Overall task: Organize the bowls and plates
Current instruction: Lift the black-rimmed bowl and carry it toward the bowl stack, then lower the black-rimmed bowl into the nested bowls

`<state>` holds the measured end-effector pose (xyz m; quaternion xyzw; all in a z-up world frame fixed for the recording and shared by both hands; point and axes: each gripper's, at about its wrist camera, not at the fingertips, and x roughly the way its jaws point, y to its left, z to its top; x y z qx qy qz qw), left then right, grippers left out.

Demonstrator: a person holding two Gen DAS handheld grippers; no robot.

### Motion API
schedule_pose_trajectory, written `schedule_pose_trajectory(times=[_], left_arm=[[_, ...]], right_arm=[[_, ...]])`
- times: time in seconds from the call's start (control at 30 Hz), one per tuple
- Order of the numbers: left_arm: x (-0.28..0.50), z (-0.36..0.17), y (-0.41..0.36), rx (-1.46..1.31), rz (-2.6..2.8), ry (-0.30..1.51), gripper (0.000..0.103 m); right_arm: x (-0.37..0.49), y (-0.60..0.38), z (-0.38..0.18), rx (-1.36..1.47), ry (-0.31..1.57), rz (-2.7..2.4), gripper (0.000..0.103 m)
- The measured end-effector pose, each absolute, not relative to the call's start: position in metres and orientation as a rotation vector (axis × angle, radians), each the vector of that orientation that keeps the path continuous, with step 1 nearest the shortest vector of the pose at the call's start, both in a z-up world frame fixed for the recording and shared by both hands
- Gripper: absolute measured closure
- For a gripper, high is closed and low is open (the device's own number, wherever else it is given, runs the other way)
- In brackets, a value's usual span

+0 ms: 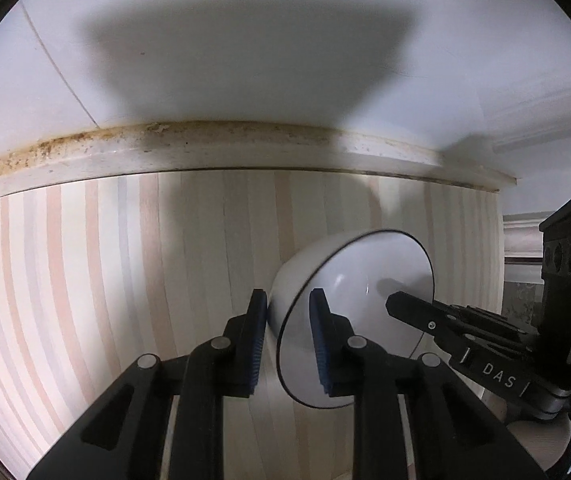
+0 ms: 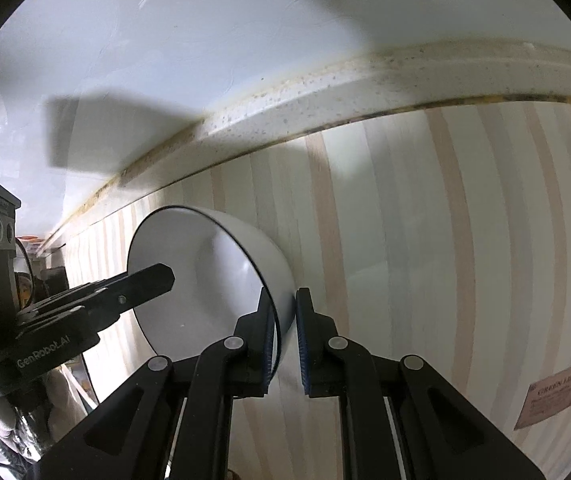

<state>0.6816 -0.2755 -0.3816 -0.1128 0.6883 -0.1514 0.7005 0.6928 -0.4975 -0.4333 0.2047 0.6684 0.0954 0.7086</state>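
Bowl, white with a thin dark rim, hangs tipped on edge above the striped cloth; from the left wrist view I see my left gripper pinching its wall, one finger outside and one inside, which I judge steadies it for moving. From the right wrist view my right gripper nips the opposite rim the same way, jaws narrow on the wall, both tools reaching forward and converging near the stained ledge.
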Motion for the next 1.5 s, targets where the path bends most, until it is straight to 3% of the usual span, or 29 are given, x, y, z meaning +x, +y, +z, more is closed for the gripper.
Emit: schedule_pose_trajectory(times=[0.4, 0.8, 1.03, 1.5], left_arm=[[0.623, -0.334, -0.290, -0.193, -0.384, 1.505, 0.084], [0.511, -0.286, -0.299, -0.122, -0.462, 1.528, 0.084], [0.456, -0.296, -0.316, -0.077, -0.491, 1.576, 0.084], [0.429, -0.322, -0.345, 0.074, -0.446, 1.593, 0.084]], right_arm=[[0.638, -0.503, -0.382, 0.474, 1.444, 0.179, 0.091], [0.493, -0.497, -0.318, 0.456, 1.439, 0.165, 0.091], [0.410, -0.503, -0.326, 0.497, 1.488, 0.137, 0.091], [0.375, -0.514, -0.363, 0.499, 1.522, 0.094, 0.091]])
